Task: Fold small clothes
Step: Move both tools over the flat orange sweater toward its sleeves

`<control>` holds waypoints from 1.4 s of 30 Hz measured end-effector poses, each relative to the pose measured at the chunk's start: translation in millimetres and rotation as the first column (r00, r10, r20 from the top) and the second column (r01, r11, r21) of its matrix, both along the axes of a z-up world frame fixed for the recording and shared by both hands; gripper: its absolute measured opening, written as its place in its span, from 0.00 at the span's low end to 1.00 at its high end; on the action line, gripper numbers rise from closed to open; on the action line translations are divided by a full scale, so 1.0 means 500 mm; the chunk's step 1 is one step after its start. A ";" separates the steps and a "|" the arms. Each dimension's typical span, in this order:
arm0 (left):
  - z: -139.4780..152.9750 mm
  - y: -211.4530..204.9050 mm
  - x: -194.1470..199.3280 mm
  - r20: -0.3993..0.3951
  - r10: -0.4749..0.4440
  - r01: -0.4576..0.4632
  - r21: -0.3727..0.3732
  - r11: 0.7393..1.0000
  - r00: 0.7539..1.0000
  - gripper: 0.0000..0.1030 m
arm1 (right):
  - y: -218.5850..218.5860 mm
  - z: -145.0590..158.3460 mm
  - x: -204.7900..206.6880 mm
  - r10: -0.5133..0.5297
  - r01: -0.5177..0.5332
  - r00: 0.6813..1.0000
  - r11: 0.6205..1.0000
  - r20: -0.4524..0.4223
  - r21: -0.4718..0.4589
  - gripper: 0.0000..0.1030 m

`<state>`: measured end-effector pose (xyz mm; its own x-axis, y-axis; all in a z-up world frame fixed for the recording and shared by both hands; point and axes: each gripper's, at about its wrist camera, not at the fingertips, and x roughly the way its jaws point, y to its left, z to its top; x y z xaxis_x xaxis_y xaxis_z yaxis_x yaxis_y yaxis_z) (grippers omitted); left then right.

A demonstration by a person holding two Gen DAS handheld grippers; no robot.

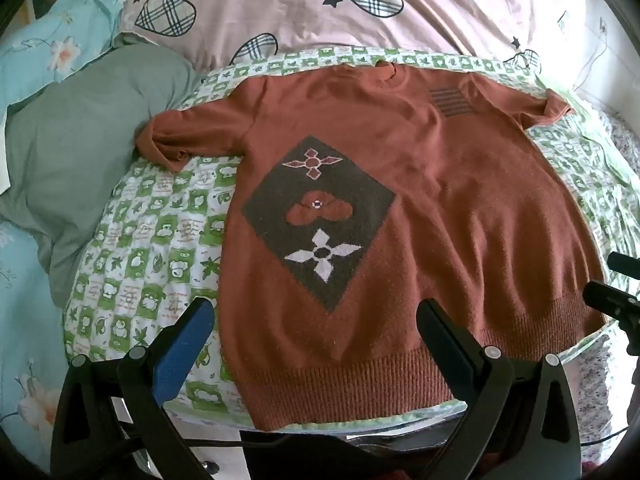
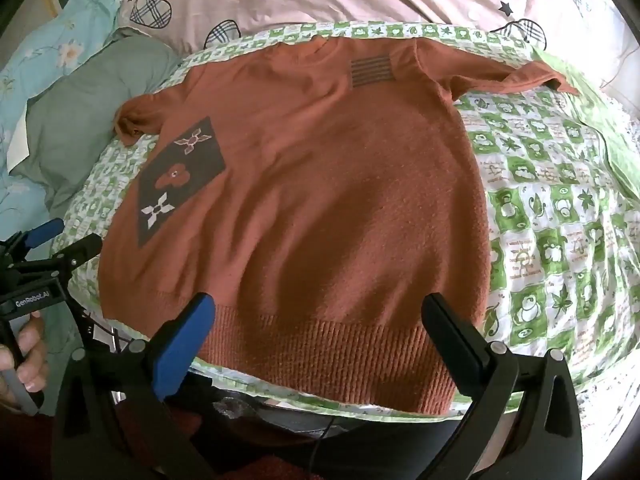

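A rust-orange knit sweater [image 1: 440, 208] lies flat and spread out on a green-and-white checked sheet [image 1: 152, 240], both short sleeves out to the sides, ribbed hem nearest me. It has a dark diamond patch with flower motifs [image 1: 320, 216]. It also shows in the right wrist view [image 2: 320, 184]. My left gripper [image 1: 316, 316] is open and empty above the hem's left part. My right gripper [image 2: 316, 312] is open and empty above the hem's middle. The left gripper [image 2: 60, 240] shows at the left edge of the right wrist view, held by a hand.
A pink quilt with plaid hearts [image 1: 320, 4] lies behind the sweater. A grey-green pillow [image 1: 80, 140] and a light blue floral pillow [image 1: 44, 44] lie at the left. The sheet's near edge [image 2: 280, 392] runs just below the hem.
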<state>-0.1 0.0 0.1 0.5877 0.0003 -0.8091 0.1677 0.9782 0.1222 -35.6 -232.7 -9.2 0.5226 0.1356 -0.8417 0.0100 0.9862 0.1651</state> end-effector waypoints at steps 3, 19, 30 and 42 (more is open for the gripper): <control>0.000 -0.002 -0.001 -0.003 -0.002 0.002 -0.002 1.000 1.000 0.98 | 0.001 0.001 0.002 -0.001 0.001 1.000 1.000 0.001 0.001 1.00; -0.001 -0.006 0.001 0.001 -0.006 0.006 -0.011 1.000 1.000 0.98 | 0.001 0.009 0.004 0.004 -0.004 1.000 1.000 0.003 0.002 1.00; -0.004 -0.006 0.009 -0.014 -0.014 0.014 -0.013 1.000 1.000 0.98 | -0.003 0.012 0.007 0.002 -0.002 1.000 1.000 0.001 0.008 1.00; -0.028 -0.007 0.039 -0.019 -0.008 0.008 -0.008 1.000 1.000 0.98 | -0.043 -0.005 0.025 -0.039 0.040 0.999 0.999 0.035 -0.023 1.00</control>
